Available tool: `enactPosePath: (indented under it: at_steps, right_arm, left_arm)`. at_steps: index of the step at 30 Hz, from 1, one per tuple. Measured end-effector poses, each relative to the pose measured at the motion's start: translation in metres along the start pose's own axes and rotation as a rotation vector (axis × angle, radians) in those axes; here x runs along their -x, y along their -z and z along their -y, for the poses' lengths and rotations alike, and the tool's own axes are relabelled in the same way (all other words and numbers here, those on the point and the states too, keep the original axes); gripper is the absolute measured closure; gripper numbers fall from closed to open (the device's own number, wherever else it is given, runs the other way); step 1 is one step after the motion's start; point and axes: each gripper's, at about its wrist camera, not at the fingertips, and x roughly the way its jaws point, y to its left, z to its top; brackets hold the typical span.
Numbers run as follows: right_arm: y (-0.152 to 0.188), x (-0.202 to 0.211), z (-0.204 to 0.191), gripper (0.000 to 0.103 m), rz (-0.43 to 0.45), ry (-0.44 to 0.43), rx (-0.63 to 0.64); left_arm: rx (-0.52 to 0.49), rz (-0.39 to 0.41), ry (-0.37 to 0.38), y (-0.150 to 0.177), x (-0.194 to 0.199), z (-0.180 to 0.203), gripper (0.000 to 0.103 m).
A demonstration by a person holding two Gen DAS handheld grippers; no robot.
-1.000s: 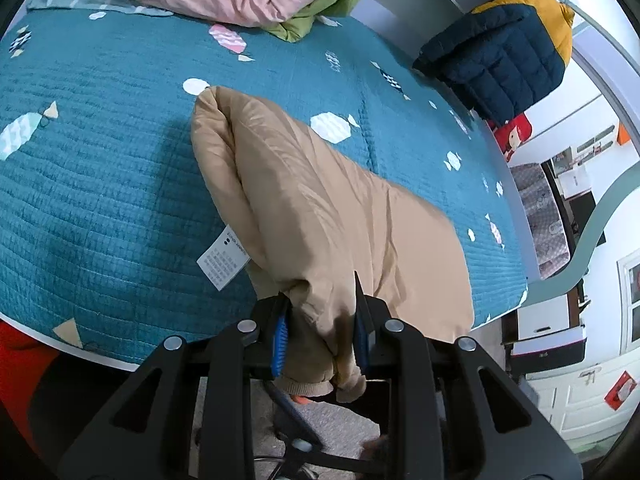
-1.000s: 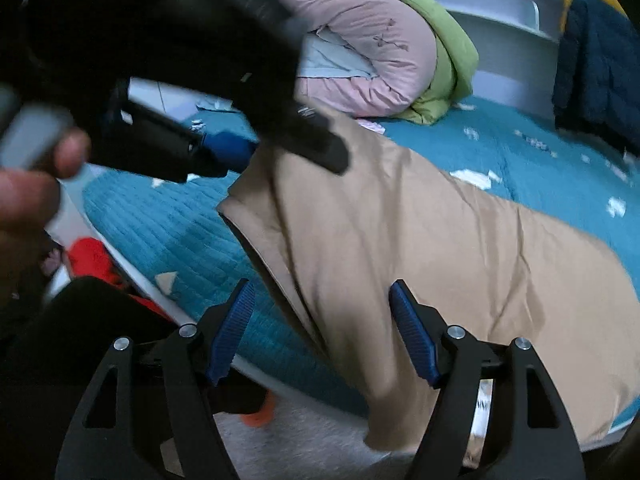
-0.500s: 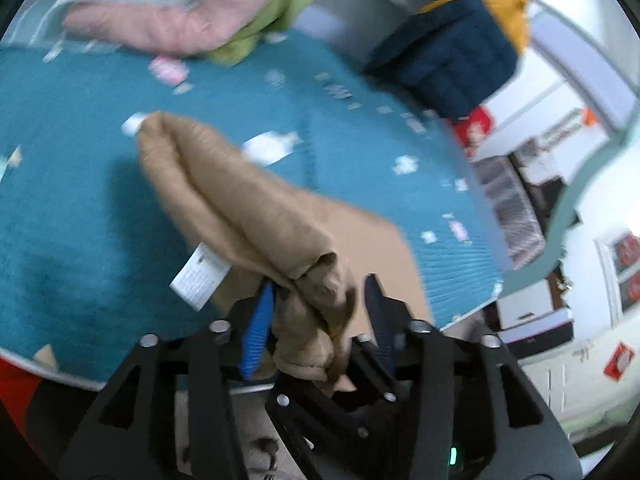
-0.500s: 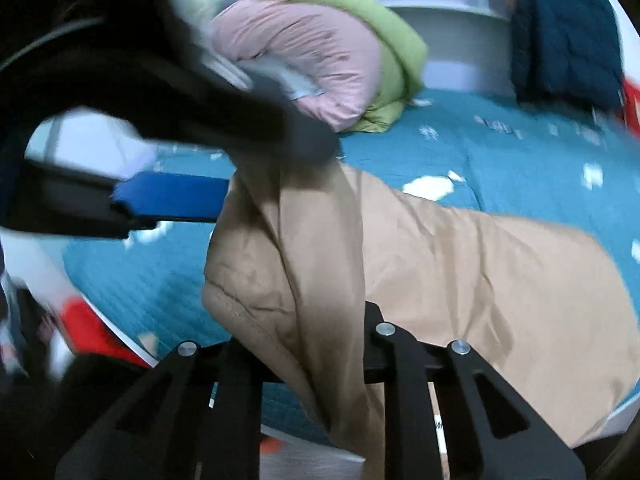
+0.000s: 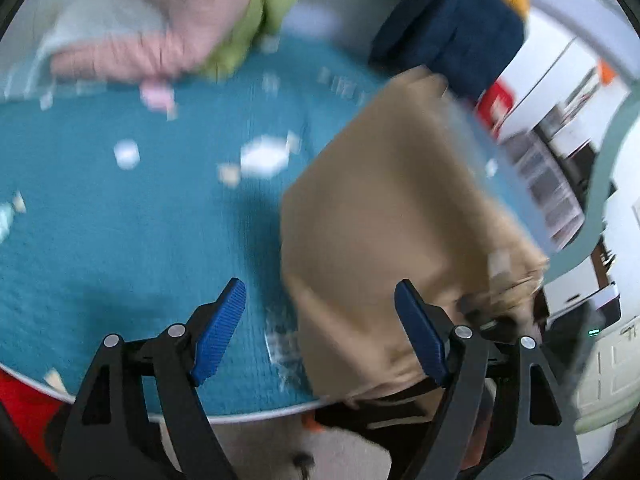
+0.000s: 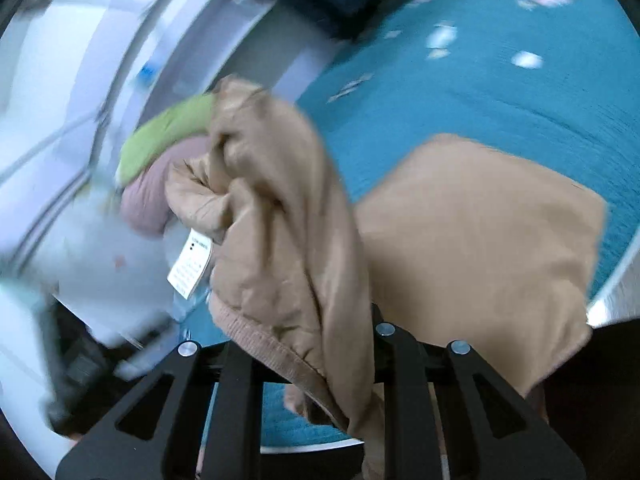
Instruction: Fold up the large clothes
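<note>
A large tan padded garment [image 5: 384, 208] lies over the right side of the teal bed [image 5: 120, 220] and hangs off its front edge. My left gripper [image 5: 320, 324] is open and empty above the bed's front edge, with the garment's left edge between its blue pads [image 5: 218, 324]. My right gripper [image 6: 304, 352] is shut on a bunched part of the tan garment [image 6: 276, 232], lifted above the bed, with a white care label [image 6: 190, 262] hanging from it. The rest of the garment [image 6: 480, 240] lies flat on the bed. Both views are motion-blurred.
A pink and green bundle of clothes [image 5: 168, 36] lies at the far side of the bed. A navy and yellow jacket [image 5: 460, 28] hangs at the far right. White cabinets [image 5: 608, 352] stand right of the bed. The bed's front edge [image 5: 248, 412] is just below my left gripper.
My left gripper opened and let go of the tan garment. My right gripper closed on that bunched part and lifted it, swinging across the bed.
</note>
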Motion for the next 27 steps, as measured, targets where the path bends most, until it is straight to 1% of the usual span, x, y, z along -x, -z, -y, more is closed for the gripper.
enactPosePath:
  at_steps: [1,3,4,5,6,7,9,11,13,14,15,16,17,18,19,20,22,23,25,27]
  right_arm:
    - [-0.004,0.004,0.013,0.087,0.011,0.012,-0.045]
    - [-0.008,0.014,0.031,0.085,0.02,0.034,-0.109]
    - [-0.011,0.015,0.043,0.081,0.018,0.07,-0.128]
    - [-0.013,0.014,0.049,0.08,0.013,0.095,-0.13]
    - [-0.016,0.013,0.057,0.076,0.001,0.132,-0.133]
    - [-0.019,0.013,0.064,0.074,-0.009,0.159,-0.139]
    - [-0.021,0.023,0.071,0.068,-0.003,0.209,-0.138]
    - [-0.025,0.033,0.073,0.065,0.004,0.274,-0.094]
    - [-0.027,0.039,0.07,0.05,0.01,0.335,-0.047]
    - [-0.028,0.042,0.069,0.05,0.001,0.352,-0.023]
    - [-0.03,0.045,0.068,0.049,-0.003,0.347,-0.006]
    - [-0.032,0.047,0.065,0.043,-0.008,0.348,0.01]
    - [-0.033,0.048,0.067,0.039,-0.018,0.334,0.016]
    - [-0.036,0.048,0.067,0.031,-0.031,0.313,0.012]
    - [-0.04,0.046,0.071,0.027,-0.042,0.3,-0.001]
    - [-0.041,0.042,0.079,0.027,-0.075,0.281,-0.032]
    - [-0.041,0.028,0.1,0.027,-0.163,0.3,-0.102]
    - [-0.04,0.022,0.11,0.027,-0.196,0.28,-0.136]
    - [-0.037,0.012,0.128,0.027,-0.251,0.209,-0.214]
    - [-0.035,0.004,0.14,0.025,-0.28,0.147,-0.285]
  left_arm:
    - [0.013,-0.04,-0.001,0.004,-0.018,0.001,0.025]
    - [-0.01,-0.089,-0.011,0.013,-0.046,0.009,0.025]
    - [-0.018,-0.109,-0.008,0.018,-0.059,0.014,0.025]
    - [-0.012,-0.144,0.004,0.021,-0.074,0.019,0.025]
    - [0.0,-0.179,0.008,0.024,-0.086,0.021,0.025]
    - [0.001,-0.208,0.002,0.028,-0.098,0.025,0.025]
    - [-0.031,-0.222,-0.011,0.036,-0.111,0.033,0.026]
    - [-0.029,-0.233,-0.013,0.038,-0.118,0.036,0.026]
    - [-0.024,-0.242,-0.017,0.038,-0.124,0.036,0.026]
    - [-0.024,-0.244,-0.02,0.038,-0.126,0.039,0.026]
    - [-0.024,-0.243,-0.02,0.038,-0.127,0.038,0.026]
    - [-0.023,-0.241,-0.018,0.038,-0.128,0.038,0.026]
    - [-0.022,-0.243,-0.018,0.039,-0.128,0.038,0.026]
    - [-0.02,-0.245,-0.018,0.039,-0.131,0.04,0.026]
    - [-0.02,-0.245,-0.016,0.04,-0.132,0.042,0.026]
    - [-0.02,-0.246,-0.015,0.039,-0.133,0.044,0.025]
    - [-0.013,-0.249,-0.013,0.04,-0.133,0.043,0.025]
    - [-0.009,-0.25,-0.01,0.039,-0.133,0.043,0.025]
    - [0.004,-0.25,0.002,0.042,-0.129,0.04,0.024]
    - [0.026,-0.256,0.019,0.045,-0.125,0.035,0.024]
